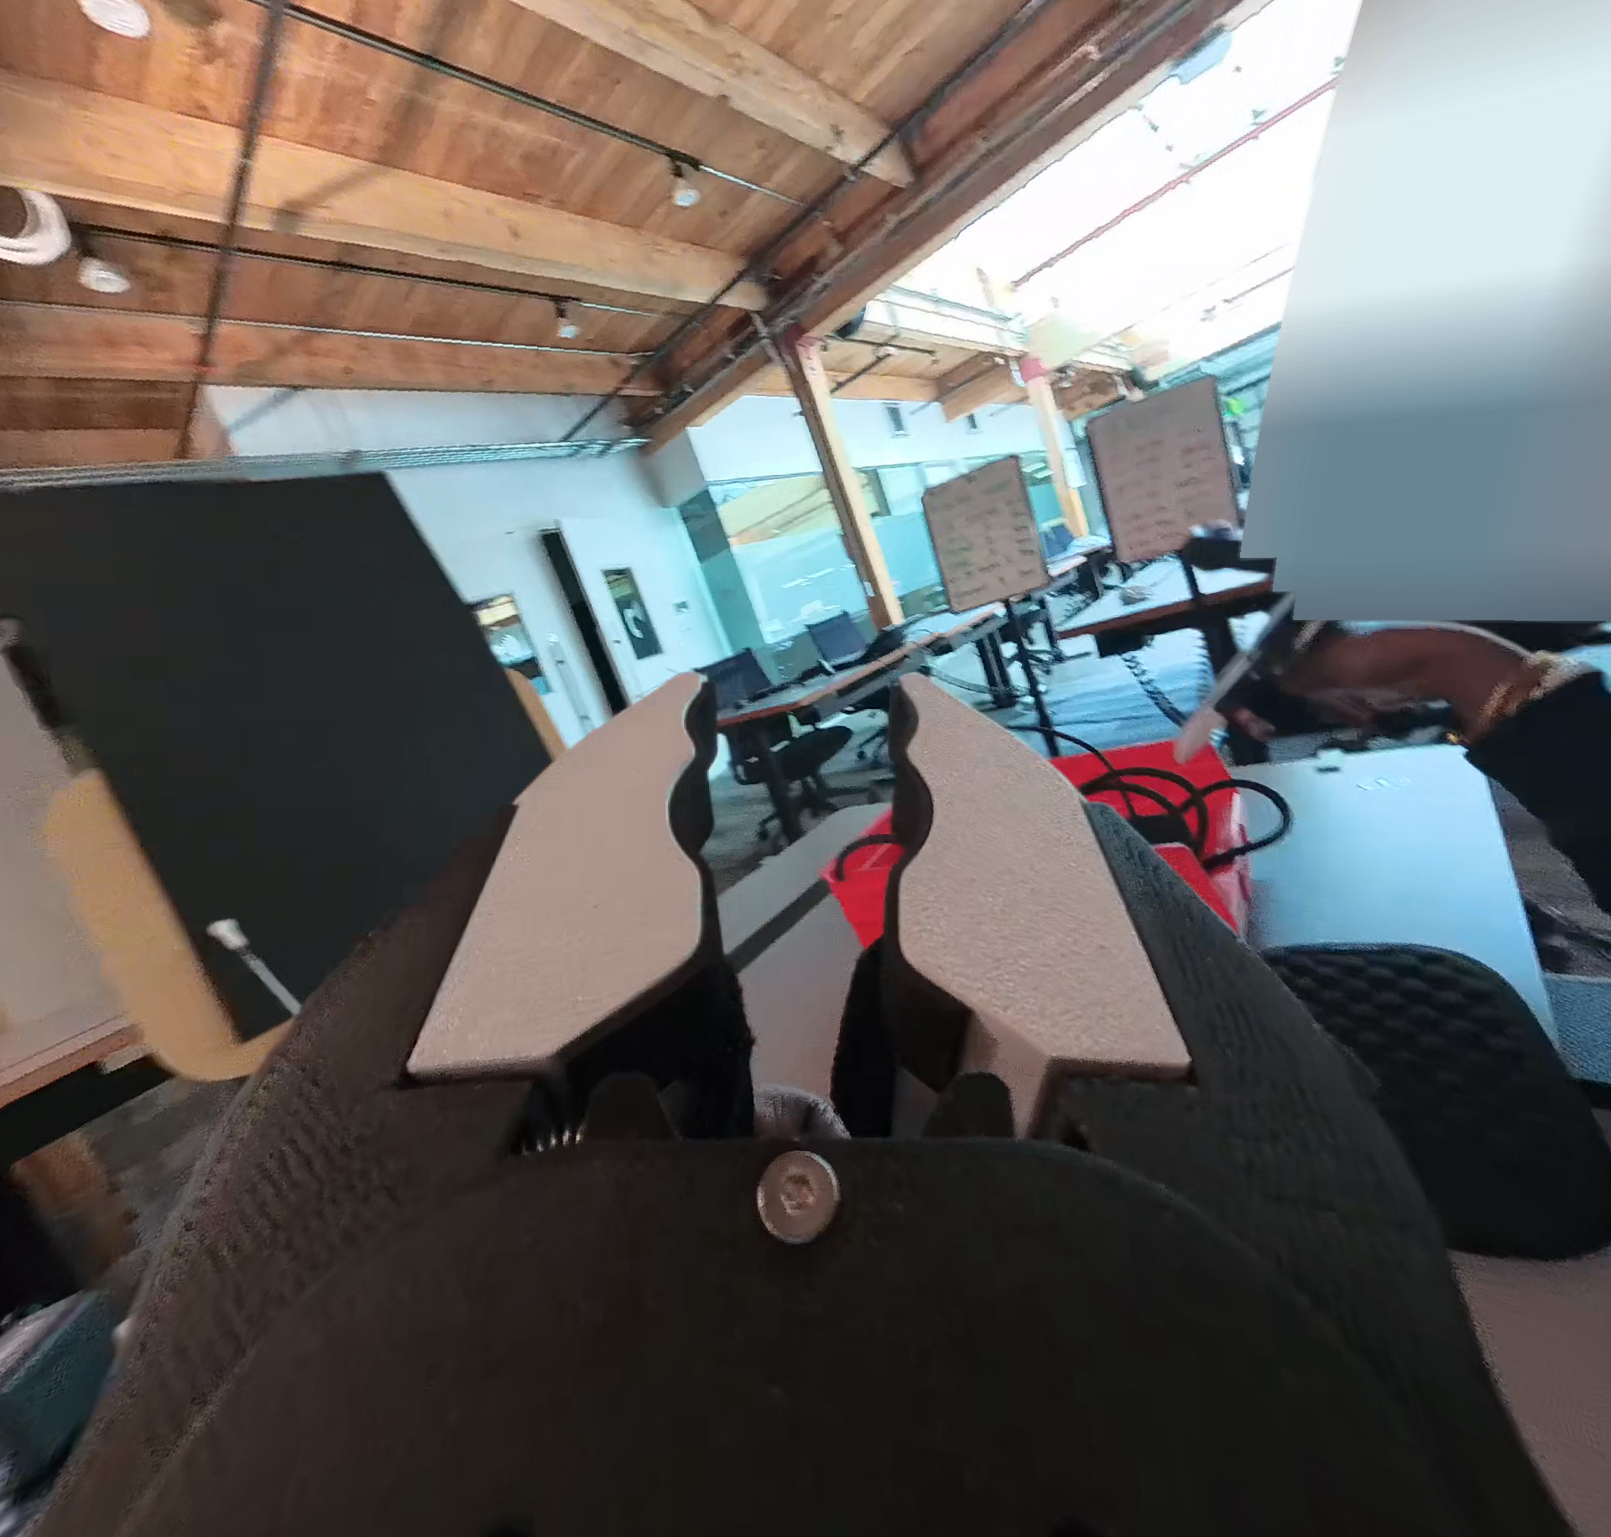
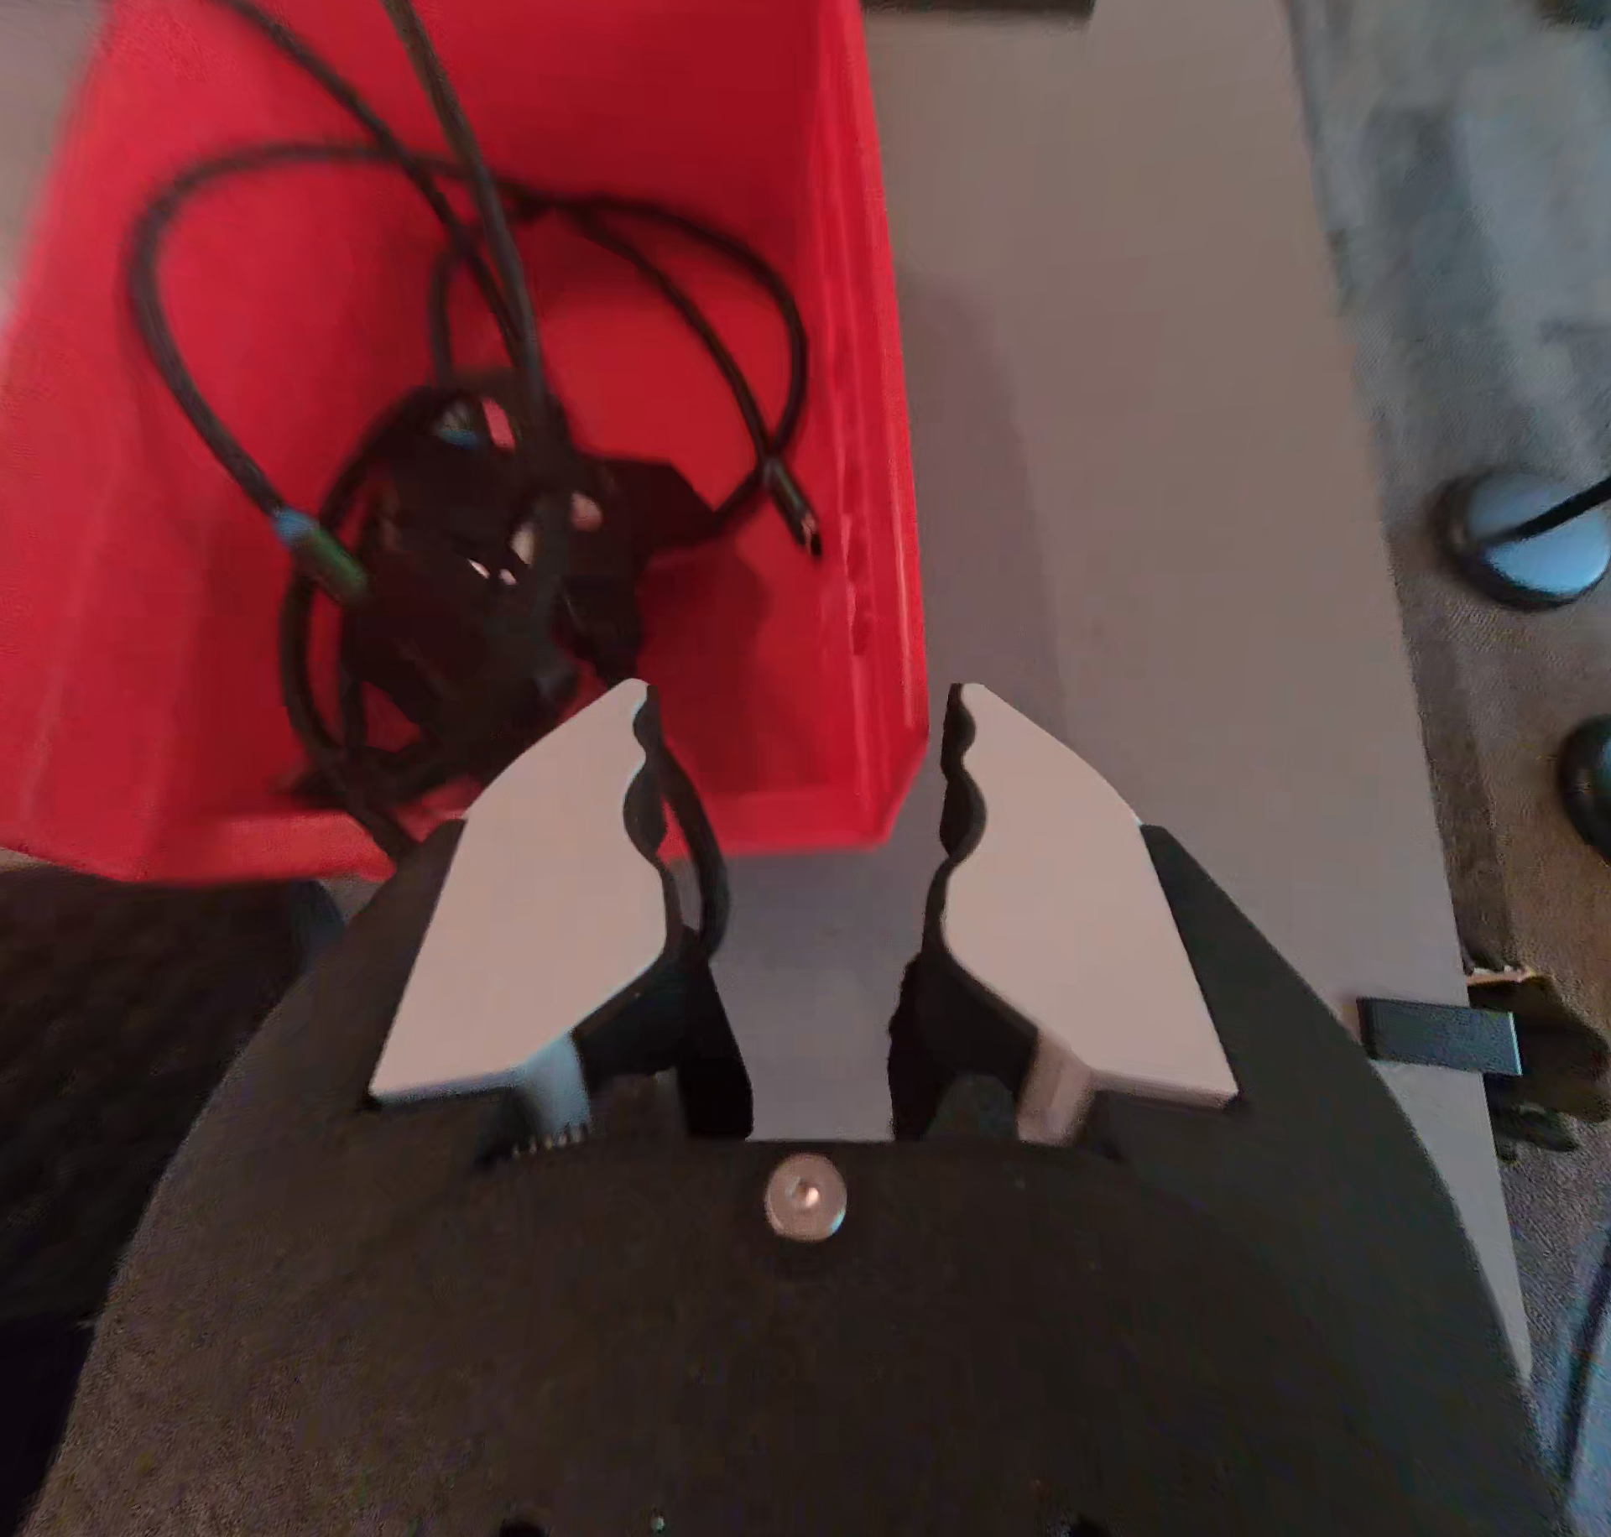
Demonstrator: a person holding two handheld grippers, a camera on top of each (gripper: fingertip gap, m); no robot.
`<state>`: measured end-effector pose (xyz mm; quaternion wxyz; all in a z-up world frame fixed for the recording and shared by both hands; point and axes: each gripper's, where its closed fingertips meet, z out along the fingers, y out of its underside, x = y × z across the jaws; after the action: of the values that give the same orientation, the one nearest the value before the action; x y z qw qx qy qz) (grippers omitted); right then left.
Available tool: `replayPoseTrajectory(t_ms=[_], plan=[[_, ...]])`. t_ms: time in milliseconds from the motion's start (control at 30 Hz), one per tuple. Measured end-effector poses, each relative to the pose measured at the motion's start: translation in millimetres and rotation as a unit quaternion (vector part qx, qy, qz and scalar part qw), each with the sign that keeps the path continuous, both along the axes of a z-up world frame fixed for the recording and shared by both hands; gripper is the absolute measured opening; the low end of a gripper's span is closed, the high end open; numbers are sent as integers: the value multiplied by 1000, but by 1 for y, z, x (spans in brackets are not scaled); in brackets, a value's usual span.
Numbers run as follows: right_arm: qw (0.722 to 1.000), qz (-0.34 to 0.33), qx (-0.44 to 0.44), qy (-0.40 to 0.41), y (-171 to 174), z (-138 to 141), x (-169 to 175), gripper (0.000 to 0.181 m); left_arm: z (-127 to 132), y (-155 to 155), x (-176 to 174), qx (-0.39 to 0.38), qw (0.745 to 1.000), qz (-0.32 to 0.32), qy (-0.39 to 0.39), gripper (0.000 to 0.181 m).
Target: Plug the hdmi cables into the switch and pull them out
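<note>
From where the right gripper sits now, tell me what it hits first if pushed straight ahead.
Probably the near right corner of the red bin: the open right gripper points at it, with grey table beyond. Depth is unclear.

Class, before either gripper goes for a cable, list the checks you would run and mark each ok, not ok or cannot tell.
1. Right gripper jaws open, empty: ok.
2. Left gripper jaws open, empty: ok.
3. Left gripper aimed at the red bin: not ok, it looks out across the room.
4. Cables untangled: not ok, looped together.
5. A loose plug reachable: ok.
6. Switch ports visible: cannot tell, blurred.
</note>
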<state>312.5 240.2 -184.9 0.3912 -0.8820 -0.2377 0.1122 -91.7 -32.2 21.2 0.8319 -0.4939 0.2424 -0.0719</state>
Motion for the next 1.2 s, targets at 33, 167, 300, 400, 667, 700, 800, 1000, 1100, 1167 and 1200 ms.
replayPoseTrajectory(t_ms=[33,167,300,400,667,700,800,1000,1100,1167,1200], plan=[[1000,6,-16,-15,1,-11,3,60,7,-8,-9,9,1000,11,-9,37],[996,-17,15,-90,19,-24,14,12,25,-37,-43,38,997,48,-38,37],[995,60,22,-80,8,-22,-11,7,37,-62,-73,74,992,96,-45,37],[989,130,29,-63,0,-23,-45,7,43,-77,-90,98,986,121,-54,37],[961,251,82,-87,-22,-23,-145,13,48,-105,-121,123,974,181,-58,36],[957,260,87,-94,-27,-23,-156,13,48,-109,-125,125,972,193,-57,35],[951,269,97,-117,-41,-23,-185,14,50,-123,-137,135,963,227,-59,35],[945,273,117,-135,-70,-22,-241,15,55,-156,-149,168,948,263,-65,33],[939,280,131,-148,-82,-22,-267,15,55,-169,-155,177,943,274,-67,33],[934,289,138,-156,-89,-21,-282,16,52,-174,-162,167,941,285,-69,32],[932,296,136,-157,-93,-21,-290,16,49,-175,-165,158,941,291,-67,33]])
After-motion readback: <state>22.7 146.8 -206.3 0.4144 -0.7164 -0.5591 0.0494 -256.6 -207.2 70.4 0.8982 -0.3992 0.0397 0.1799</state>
